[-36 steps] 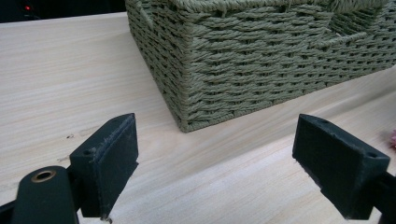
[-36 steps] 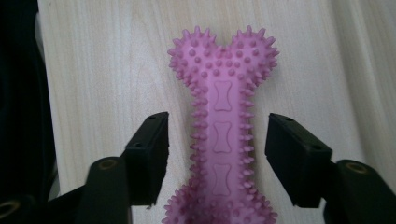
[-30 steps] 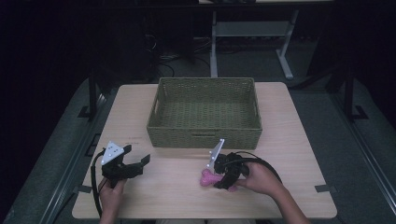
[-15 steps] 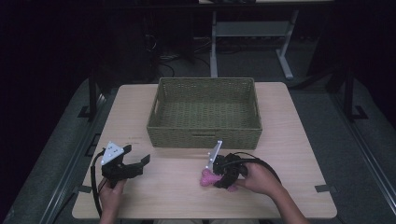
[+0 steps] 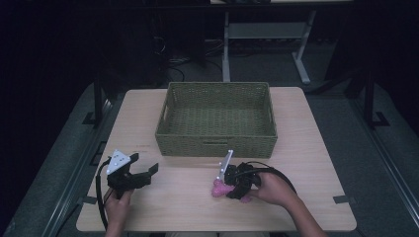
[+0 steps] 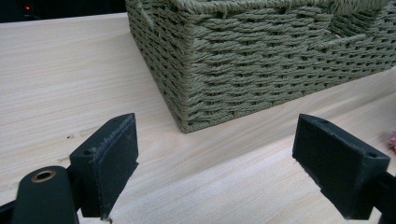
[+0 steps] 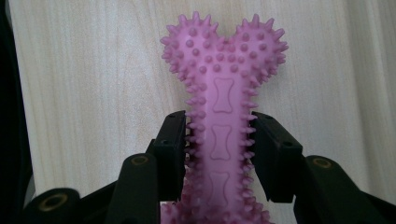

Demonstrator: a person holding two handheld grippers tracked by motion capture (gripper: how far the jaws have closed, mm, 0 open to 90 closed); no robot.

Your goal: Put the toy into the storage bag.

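Bone toy (image 7: pixel 223 116) pinched in right claw (image 7: pixel 219 140), just closing.
Basket (image 5: pixel 217 118) close behind on table (image 5: pixel 316 163); left claw (image 6: pixel 217 163) spread, empty.

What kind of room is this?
Probably a lab or workshop for recording handling tests: a bare wooden table in a dark room, cables on the floor, and a metal desk frame behind.

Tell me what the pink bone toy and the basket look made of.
Pink bone toy: probably soft rubber or silicone, matte, moulded nubs and embossed bone shapes. Basket: woven green cord, perhaps paper rope or seagrass; twisted strands show.
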